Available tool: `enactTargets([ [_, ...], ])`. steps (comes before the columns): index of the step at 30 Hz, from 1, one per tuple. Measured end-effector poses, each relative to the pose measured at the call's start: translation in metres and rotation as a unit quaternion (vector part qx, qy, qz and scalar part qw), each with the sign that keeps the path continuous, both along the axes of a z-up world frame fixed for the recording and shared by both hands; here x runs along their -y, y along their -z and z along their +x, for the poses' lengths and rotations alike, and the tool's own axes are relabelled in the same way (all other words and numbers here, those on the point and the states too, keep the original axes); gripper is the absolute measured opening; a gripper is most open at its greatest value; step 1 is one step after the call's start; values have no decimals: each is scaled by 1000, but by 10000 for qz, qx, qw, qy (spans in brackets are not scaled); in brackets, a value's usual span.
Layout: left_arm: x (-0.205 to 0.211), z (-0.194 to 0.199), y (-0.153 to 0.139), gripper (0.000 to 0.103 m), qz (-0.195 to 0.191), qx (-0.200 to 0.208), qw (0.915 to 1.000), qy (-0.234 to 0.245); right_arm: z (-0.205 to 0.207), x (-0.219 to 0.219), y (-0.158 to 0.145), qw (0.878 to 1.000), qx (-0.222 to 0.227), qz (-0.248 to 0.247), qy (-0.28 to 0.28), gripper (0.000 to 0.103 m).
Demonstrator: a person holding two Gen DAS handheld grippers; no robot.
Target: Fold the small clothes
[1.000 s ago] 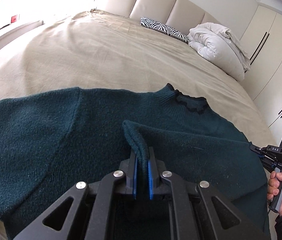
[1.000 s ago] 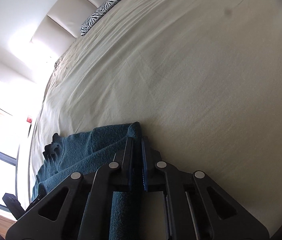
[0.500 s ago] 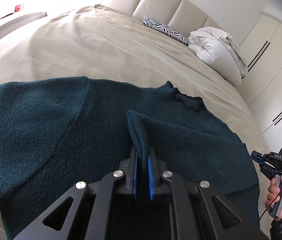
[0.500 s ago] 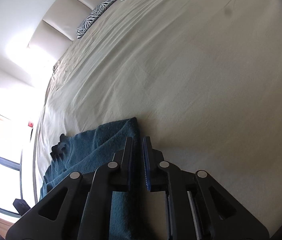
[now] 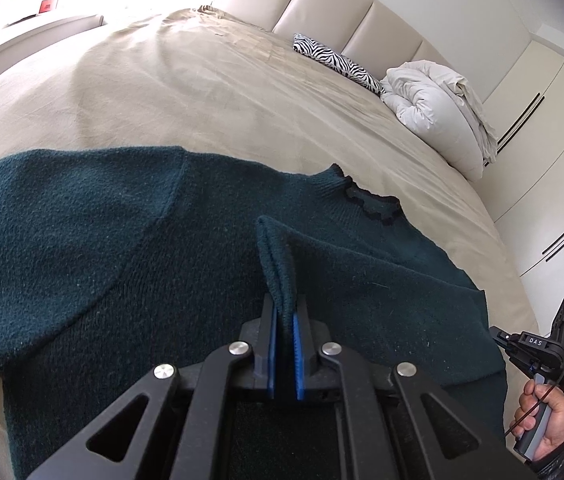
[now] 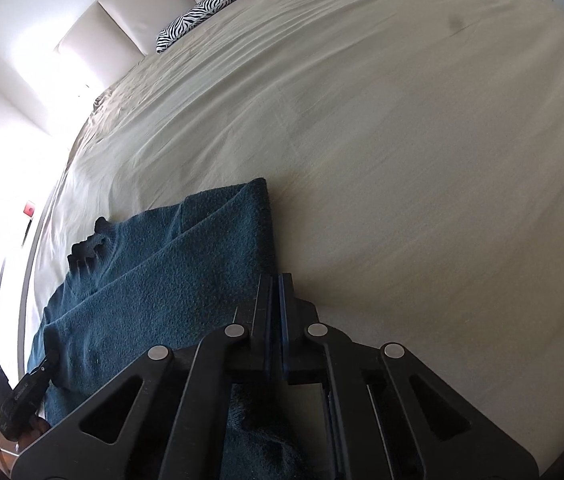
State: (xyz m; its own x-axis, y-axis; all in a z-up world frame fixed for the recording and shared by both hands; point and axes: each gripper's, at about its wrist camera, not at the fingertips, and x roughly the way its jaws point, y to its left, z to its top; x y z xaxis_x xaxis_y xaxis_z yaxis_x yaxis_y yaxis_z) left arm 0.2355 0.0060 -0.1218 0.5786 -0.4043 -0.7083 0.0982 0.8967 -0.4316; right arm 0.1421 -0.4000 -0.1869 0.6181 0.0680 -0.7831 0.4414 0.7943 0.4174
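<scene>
Left gripper [image 5: 283,312], lower centre: pads clamped on a raised fold of the teal sweater [image 5: 82,248]. Right gripper [image 6: 276,284]: jaws pressed together, nothing visibly held; sweater at its left.

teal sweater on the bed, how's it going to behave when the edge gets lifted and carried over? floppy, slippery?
Likely floppy: the fold of the teal sweater pinched in the left tongs bends over on itself, while the rest lies flat on the bed sheet. Probably not slippery: the knit looks fuzzy and coarse, so the pads should hold. It may drag and bunch rather than slide cleanly.
</scene>
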Motion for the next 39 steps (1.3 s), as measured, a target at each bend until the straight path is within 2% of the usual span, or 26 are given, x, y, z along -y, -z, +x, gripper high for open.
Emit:
enactTargets([
  [3, 0, 4, 9, 8, 17, -87, 10000, 24, 3, 3, 15, 9998, -86, 51, -152, 1],
  [6, -5, 1, 7, 11, -96, -61, 9999, 54, -9, 10, 7, 9993, 86, 317, 153, 0],
  [7, -8, -1, 6, 12, -180, -65, 9998, 38, -16, 10, -2, 9989, 271, 284, 260, 5],
  [9, -11, -3, 6, 14, -279, -70, 9996, 22, -28, 1, -23, 9969, 744, 190, 185, 5],
  [11, -10, -5, 5, 16, -252, -76, 9997, 29, -32, -16, -33, 9955, 930, 178, -97, 5],
  [13, -10, -8, 4, 19, -243, -97, 9997, 29, -26, -35, -27, 9967, 699, 62, -418, 5],
  [15, -13, -14, 0, 24, -273, -107, 9996, 26, -17, -44, -1, 9979, 206, 130, -594, 5],
  [16, -15, -18, -3, 26, -292, -103, 9995, 21, -16, -43, 12, 9979, 138, 243, -578, 5],
  [17, -20, -24, -6, 28, -308, -109, 9995, 15, -20, -40, 14, 9978, 330, 277, -505, 0],
  [18, -26, -32, -9, 31, -333, -110, 9994, -6, -23, -38, 15, 9979, 381, 325, -404, 0],
  [20, -45, -51, -14, 46, -382, -38, 9992, -141, -30, -33, 9, 9982, 416, 422, -129, 0],
  [22, -71, -72, -16, 54, -486, -36, 9981, -386, -38, -33, -3, 9993, 339, 14, 147, 5],
  [23, -85, -82, -16, 57, -569, -54, 9971, -502, -41, -33, -8, 9992, 343, -82, 213, 5],
  [26, -129, -111, -14, 62, -731, -94, 9929, -936, -50, -37, -20, 9992, 375, 37, 134, 5],
  [29, -171, -128, -9, 65, -1024, -225, 9857, -1320, -56, -53, -26, 9995, 293, 51, -53, 5],
  [33, -220, -142, -9, 67, -1196, -218, 9760, -1807, -64, -76, -24, 9987, 276, 361, -211, 5],
  [34, -233, -146, -8, 71, -1343, -200, 9714, -1950, -67, -81, -23, 9982, 301, 465, -218, 5],
  [35, -249, -150, -7, 76, -1542, -180, 9642, -2152, -70, -89, -23, 9973, 357, 585, -247, 5],
  [37, -283, -157, 1, 77, -1936, -234, 9436, -2677, -77, -102, -26, 9958, 477, 688, -372, 6],
  [39, -316, -163, 8, 77, -2388, -244, 9197, -3106, -83, -118, -33, 9945, 598, 662, -540, 16],
])
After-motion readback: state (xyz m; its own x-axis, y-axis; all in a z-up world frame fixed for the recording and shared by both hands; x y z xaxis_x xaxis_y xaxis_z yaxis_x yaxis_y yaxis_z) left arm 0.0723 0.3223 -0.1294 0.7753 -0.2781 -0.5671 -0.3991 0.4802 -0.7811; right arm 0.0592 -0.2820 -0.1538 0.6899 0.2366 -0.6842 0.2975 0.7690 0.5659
